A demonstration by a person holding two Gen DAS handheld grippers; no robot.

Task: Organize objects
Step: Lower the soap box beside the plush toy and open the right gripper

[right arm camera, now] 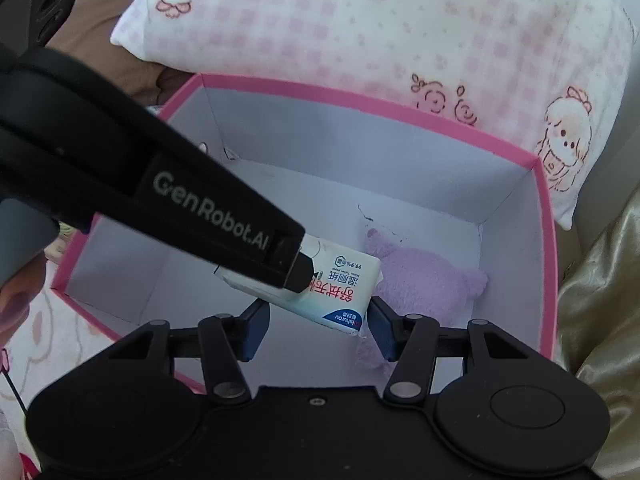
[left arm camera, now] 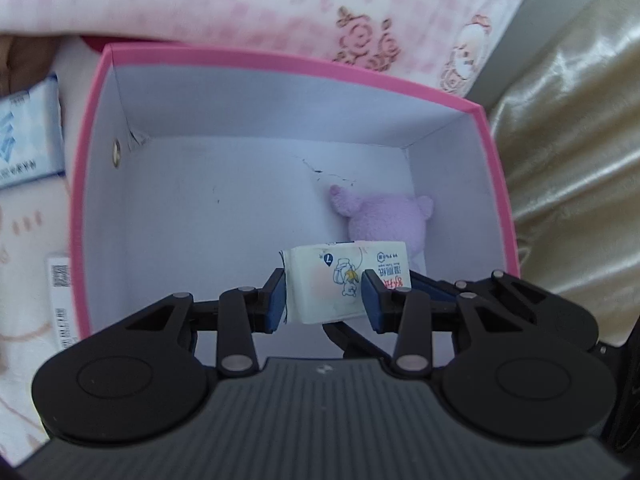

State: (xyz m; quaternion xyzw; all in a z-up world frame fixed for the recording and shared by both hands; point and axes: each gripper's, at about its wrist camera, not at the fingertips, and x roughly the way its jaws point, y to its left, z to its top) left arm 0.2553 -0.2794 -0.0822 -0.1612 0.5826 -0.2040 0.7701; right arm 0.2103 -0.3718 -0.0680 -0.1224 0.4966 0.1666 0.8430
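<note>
2 cams on this one and they don't show quite the same thing. From the left wrist cam, my left gripper point(left arm camera: 325, 294) is clamped on a small white tissue pack point(left arm camera: 344, 280), blue pads pressed on both sides, and it hangs over the open pink box point(left arm camera: 280, 60). Behind the pack, in the far right corner of the box floor, there's a purple plush point(left arm camera: 380, 220). That cam also catches a blue-and-white packet point(left arm camera: 28, 136) lying outside the box on the left, which the other cam doesn't show.

The right wrist cam gives me the side view: the left gripper point(right arm camera: 308, 276) comes in as a long black bar from the upper left, with its tip on the pack point(right arm camera: 340, 292). My right gripper point(right arm camera: 318, 326) sits at a middling width, jaws either side of the pack's near end. The right pad looks to be touching the pack's corner and the left pad stands clear, so I wouldn't call it a grip. The plush point(right arm camera: 432, 280) shows bigger here, just past the pack, and the box point(right arm camera: 544, 240) wall is right beside it.

Surface is a bed with pink cartoon-print fabric. A pink checked pillow point(right arm camera: 360, 32) lies behind the box, and shiny gold cloth point(left arm camera: 580, 160) is bunched up on the right.
</note>
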